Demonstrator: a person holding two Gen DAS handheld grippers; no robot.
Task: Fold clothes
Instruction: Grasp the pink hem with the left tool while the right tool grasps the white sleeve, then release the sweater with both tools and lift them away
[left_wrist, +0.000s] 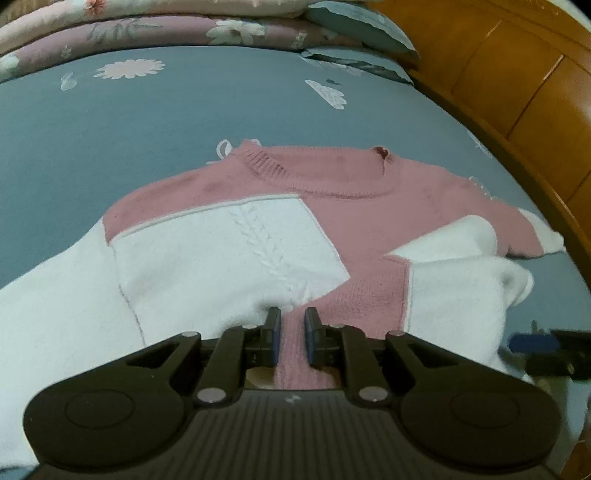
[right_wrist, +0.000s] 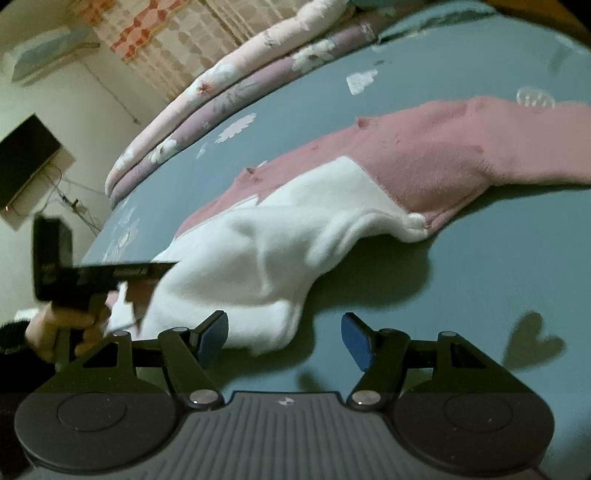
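A pink and white knitted sweater (left_wrist: 332, 206) lies face up on the blue bedsheet (left_wrist: 147, 118), collar away from me. My left gripper (left_wrist: 292, 328) sits at the near hem, its jaws drawn narrow with a strip of pink knit pinched between the pads. In the right wrist view the same sweater (right_wrist: 424, 162) stretches away, and its white corner (right_wrist: 258, 280) bulges up from the sheet. My right gripper (right_wrist: 284, 339) stands open at that corner; the white cloth reaches the left finger (right_wrist: 212, 338) and bare sheet lies by the other. A hand (right_wrist: 55, 328) holds the left gripper (right_wrist: 92, 273).
Folded floral quilts (left_wrist: 147, 33) and a pillow (left_wrist: 362, 26) are stacked at the far edge of the bed. A wooden headboard (left_wrist: 517, 92) curves along the right. A dark wall-mounted screen (right_wrist: 26, 158) hangs in the room beyond the bed.
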